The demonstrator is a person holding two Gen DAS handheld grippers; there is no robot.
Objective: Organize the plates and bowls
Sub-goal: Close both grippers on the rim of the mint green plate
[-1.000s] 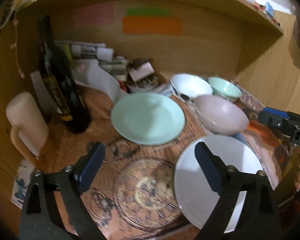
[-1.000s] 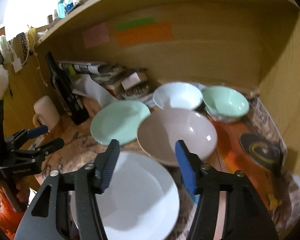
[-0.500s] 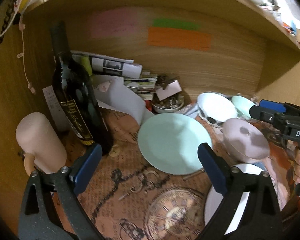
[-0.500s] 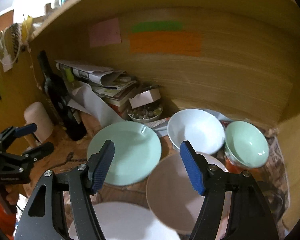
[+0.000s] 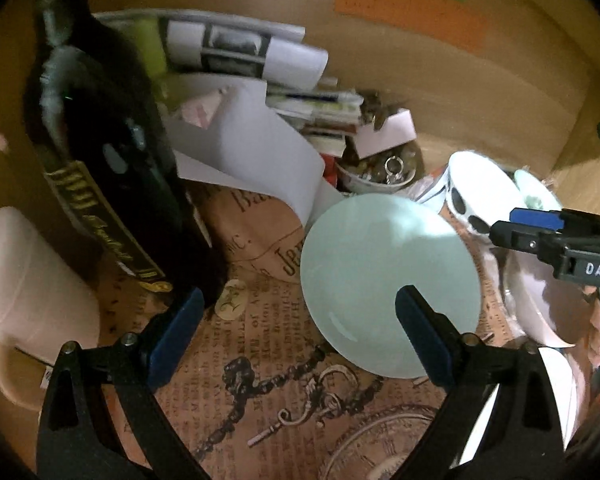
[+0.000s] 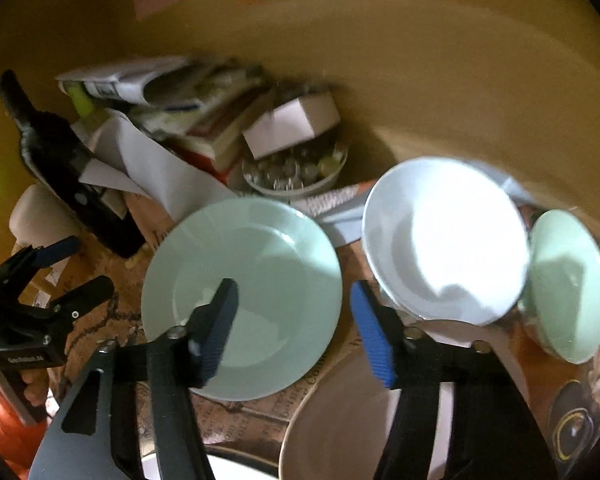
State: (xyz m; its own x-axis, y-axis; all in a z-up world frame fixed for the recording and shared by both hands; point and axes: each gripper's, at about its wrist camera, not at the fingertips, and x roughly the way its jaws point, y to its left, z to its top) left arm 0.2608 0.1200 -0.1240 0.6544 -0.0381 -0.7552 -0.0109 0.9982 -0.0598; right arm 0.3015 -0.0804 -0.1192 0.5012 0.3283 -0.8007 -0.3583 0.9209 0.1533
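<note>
A pale green plate [image 5: 388, 280] [image 6: 252, 280] lies flat on the printed table cover. Behind it to the right stand a white bowl [image 6: 444, 240] [image 5: 480, 188] and a green bowl [image 6: 568, 284] [image 5: 536, 196]. A pink bowl [image 6: 360, 420] [image 5: 540, 304] and a white plate [image 5: 556, 392] lie nearer. My right gripper [image 6: 296, 332] hovers over the green plate's right rim, jaws closing, pads not pressing on it. My left gripper [image 5: 300, 320] stands open by the plate's left edge, holding nothing.
A dark wine bottle [image 5: 108, 168] and a pink mug [image 5: 28, 292] stand at the left. Papers and books [image 5: 260, 80] and a small dish of trinkets [image 6: 296, 168] crowd the back, against the wooden wall [image 6: 420, 80].
Both grippers have moved forward and lower toward the green plate, which now looms larger. The right gripper's jaws stand narrower than half a second ago.
</note>
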